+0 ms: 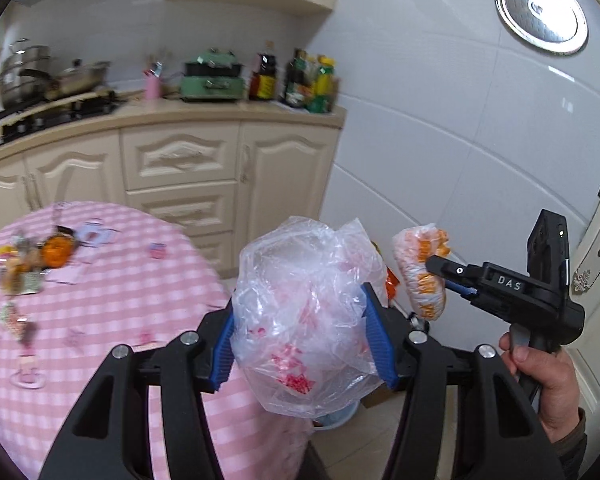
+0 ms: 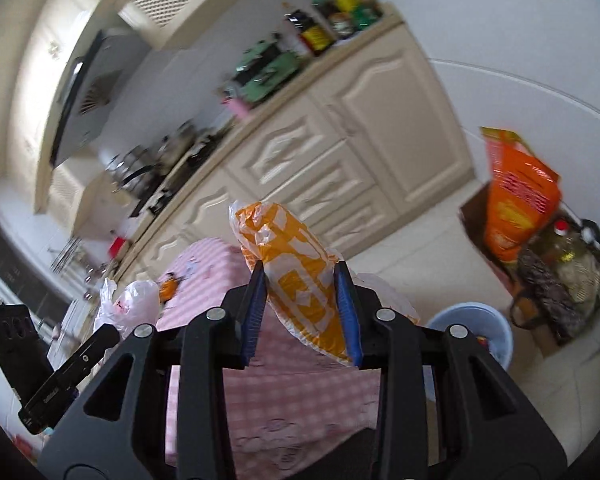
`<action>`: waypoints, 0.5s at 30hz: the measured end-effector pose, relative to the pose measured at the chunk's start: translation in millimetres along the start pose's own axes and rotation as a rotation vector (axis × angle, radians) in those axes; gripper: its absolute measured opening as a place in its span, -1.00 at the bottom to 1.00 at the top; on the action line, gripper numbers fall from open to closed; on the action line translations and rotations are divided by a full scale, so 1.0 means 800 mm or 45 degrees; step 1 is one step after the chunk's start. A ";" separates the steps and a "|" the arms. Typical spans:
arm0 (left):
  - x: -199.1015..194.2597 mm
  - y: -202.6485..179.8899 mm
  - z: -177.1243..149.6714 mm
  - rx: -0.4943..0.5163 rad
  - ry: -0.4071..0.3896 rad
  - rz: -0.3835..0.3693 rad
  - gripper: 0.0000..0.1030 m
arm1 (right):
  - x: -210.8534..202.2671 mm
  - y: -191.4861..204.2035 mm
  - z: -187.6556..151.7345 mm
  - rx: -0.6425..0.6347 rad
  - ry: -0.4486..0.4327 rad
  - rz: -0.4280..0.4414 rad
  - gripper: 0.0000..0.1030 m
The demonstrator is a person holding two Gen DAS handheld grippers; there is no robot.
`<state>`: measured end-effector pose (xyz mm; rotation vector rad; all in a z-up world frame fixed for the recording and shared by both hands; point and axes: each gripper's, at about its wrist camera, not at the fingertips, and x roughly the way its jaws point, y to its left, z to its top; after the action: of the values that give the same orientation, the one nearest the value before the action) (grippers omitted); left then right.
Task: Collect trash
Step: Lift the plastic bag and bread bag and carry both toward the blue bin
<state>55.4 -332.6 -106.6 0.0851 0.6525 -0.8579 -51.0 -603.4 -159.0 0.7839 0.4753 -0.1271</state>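
My left gripper [image 1: 300, 328] is shut on a crumpled clear plastic bag [image 1: 304, 320] with red print, its blue pads [image 1: 224, 344] pressing both sides. It hangs past the edge of the pink checked table [image 1: 100, 300]. My right gripper [image 2: 300, 300] is shut on an orange-and-white plastic bag [image 2: 296, 276], which shows in the left wrist view too as the orange bag [image 1: 416, 268], to the right of the clear one. A pale blue bin [image 2: 476, 336] stands on the floor below and to the right. More wrappers [image 1: 24, 264] lie on the table at the left.
Cream kitchen cabinets [image 1: 180, 168] with pots, a green appliance [image 1: 214, 80] and bottles run behind the table. An orange sack [image 2: 516, 200], a box and an oil bottle [image 2: 572, 248] stand on the floor by the wall. A hand [image 1: 540, 384] grips the right tool. A door [image 1: 596, 264] is at right.
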 end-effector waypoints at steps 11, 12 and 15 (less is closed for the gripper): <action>0.148 -0.062 -0.036 0.052 0.261 -0.088 0.07 | 0.045 -0.086 -0.014 0.156 0.088 -0.119 -0.34; 0.159 -0.065 -0.040 0.053 0.283 -0.088 0.07 | 0.050 -0.094 -0.016 0.175 0.097 -0.123 -0.34; 0.199 -0.064 -0.052 0.037 0.374 -0.102 0.07 | 0.066 -0.117 -0.021 0.219 0.132 -0.161 -0.33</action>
<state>72.6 -460.9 -221.0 0.2154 0.9231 -0.9415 -36.5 -653.8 -254.2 0.9320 0.6180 -0.2483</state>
